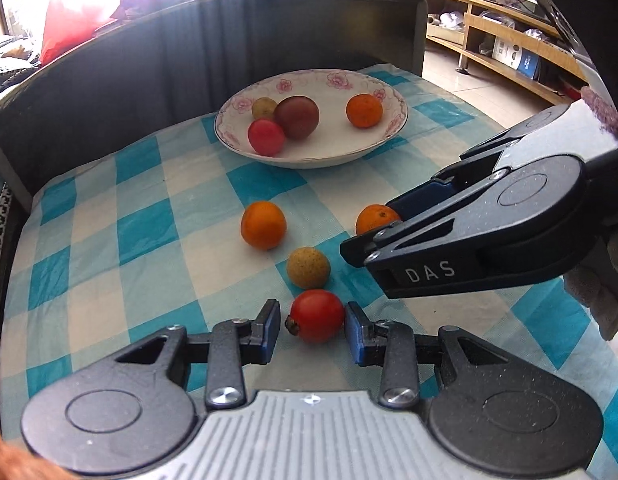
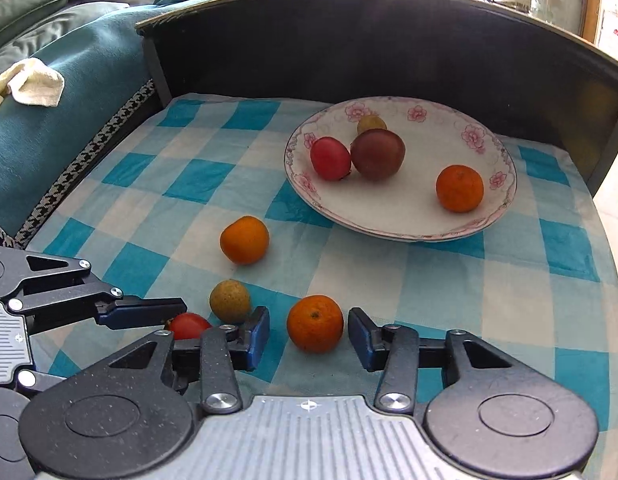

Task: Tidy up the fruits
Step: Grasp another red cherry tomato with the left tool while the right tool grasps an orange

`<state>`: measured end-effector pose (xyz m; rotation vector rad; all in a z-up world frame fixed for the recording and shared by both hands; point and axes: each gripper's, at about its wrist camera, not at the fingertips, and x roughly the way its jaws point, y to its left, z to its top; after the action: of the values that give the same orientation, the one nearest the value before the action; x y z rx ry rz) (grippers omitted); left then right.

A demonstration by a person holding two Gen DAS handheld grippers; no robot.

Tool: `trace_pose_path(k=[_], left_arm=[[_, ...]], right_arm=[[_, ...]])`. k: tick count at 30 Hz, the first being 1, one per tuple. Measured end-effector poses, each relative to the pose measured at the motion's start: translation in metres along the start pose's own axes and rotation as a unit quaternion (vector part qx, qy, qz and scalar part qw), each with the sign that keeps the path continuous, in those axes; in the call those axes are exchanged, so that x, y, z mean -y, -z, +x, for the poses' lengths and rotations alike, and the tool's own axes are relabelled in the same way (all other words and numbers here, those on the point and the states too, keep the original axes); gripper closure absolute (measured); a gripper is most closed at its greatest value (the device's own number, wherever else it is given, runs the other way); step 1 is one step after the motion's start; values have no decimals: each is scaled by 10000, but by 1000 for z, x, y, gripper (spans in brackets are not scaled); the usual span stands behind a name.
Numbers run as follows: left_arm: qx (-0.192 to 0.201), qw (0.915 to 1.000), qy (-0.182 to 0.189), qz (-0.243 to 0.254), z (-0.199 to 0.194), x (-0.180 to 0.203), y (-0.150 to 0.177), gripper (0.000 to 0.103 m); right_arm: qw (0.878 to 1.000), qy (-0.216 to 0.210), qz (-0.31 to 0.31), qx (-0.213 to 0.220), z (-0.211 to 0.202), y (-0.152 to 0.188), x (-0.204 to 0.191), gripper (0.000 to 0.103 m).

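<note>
A red tomato [image 1: 317, 314] lies on the checked cloth between the fingers of my left gripper [image 1: 312, 330]. The jaws are open: the right pad is at its side and a sliver of cloth shows by the left pad. My right gripper [image 2: 308, 338] is open around a small orange [image 2: 315, 323], with gaps on both sides. In the left wrist view the right gripper [image 1: 373, 227] reaches in from the right over that orange [image 1: 373, 216]. A second orange [image 1: 263, 225] and a tan speckled fruit [image 1: 308, 267] lie loose nearby. The flowered plate [image 1: 329, 157] holds several fruits.
A dark curved panel [image 1: 189, 52] walls the back of the table. A teal sofa [image 2: 49, 128] with a white cloth runs along the left edge. Wooden shelves [image 1: 509, 52] stand beyond the right edge. The blue checked cloth [image 2: 489, 280] covers the whole tabletop.
</note>
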<state>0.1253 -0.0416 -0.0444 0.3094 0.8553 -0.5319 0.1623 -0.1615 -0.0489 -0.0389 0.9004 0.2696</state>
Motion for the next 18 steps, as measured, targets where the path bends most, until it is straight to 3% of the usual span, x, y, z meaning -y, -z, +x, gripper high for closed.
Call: trace_pose_path(k=[5,18], left_arm=[[16,10000,-30,-65,1,1,-2,60],[68,9999,-95,-36,-3,0,-4,64]], right_arm=[[9999,105,-34,-55,0,-1,1,79],[9986,508,-156,-82,-11,2,4,80]])
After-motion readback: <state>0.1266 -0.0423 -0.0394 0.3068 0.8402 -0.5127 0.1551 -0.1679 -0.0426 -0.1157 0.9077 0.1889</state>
